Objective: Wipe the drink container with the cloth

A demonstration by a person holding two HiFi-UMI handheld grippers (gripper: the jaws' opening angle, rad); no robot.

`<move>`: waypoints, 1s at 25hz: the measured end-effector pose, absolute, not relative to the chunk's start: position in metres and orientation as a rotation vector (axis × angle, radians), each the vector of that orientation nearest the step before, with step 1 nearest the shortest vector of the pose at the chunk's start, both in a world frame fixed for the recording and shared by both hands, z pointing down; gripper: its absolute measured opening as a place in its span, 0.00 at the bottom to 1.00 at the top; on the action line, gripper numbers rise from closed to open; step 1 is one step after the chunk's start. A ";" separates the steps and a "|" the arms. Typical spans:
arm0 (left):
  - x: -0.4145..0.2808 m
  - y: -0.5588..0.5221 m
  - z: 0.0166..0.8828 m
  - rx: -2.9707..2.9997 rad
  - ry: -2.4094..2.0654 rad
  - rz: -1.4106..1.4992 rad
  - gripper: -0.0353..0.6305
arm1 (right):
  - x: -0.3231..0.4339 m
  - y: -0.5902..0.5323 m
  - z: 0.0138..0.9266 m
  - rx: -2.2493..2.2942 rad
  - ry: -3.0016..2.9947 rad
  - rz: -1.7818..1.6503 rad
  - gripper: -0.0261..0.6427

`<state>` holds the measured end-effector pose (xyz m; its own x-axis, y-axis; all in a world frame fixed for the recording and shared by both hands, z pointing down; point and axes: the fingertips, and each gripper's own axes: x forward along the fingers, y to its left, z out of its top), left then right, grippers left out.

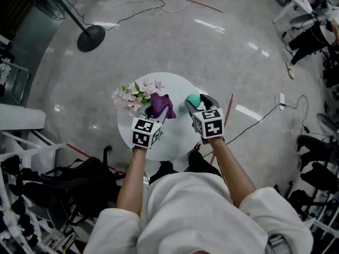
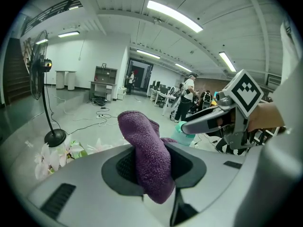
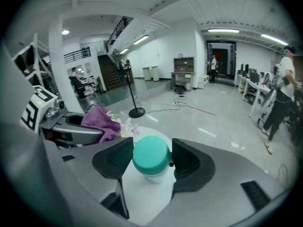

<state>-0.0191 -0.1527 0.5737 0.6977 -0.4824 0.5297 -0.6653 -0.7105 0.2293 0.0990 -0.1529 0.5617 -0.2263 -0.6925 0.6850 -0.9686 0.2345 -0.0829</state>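
A small white drink container [image 3: 152, 170] with a teal lid stands on the round white table [image 1: 175, 137]. My right gripper [image 3: 151, 151] has a pad against each side of the lid. In the head view the container [image 1: 193, 100] sits between that gripper's [image 1: 197, 105] jaws at the table's right half. The left gripper [image 2: 152, 167] is shut on a purple cloth [image 2: 149, 152], which sticks up from the jaws in a folded bunch. It hangs over the table just left of the container, cloth [image 1: 160, 105] and container apart.
A bunch of pink and white artificial flowers [image 1: 132, 95] lies on the table's far left. A floor fan's round base [image 1: 91, 38] stands beyond the table, with cables on the floor. Dark bags and a rack [image 1: 32, 168] crowd the near left.
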 end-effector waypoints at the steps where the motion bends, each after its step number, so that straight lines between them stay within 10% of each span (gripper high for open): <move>1: -0.018 -0.153 0.572 2.497 -0.898 0.614 0.26 | 0.097 -0.154 0.560 1.450 -2.035 0.677 0.44; 25: 0.047 -0.179 0.569 2.595 -0.786 0.612 0.26 | 0.063 -0.143 0.555 0.187 -2.461 0.227 0.44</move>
<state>0.0472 -0.1790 0.5688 0.7515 -0.4327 0.4980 -0.5888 -0.7804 0.2103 0.0634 -0.1430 0.5548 -0.7779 -0.0779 0.6235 -0.1907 0.9748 -0.1162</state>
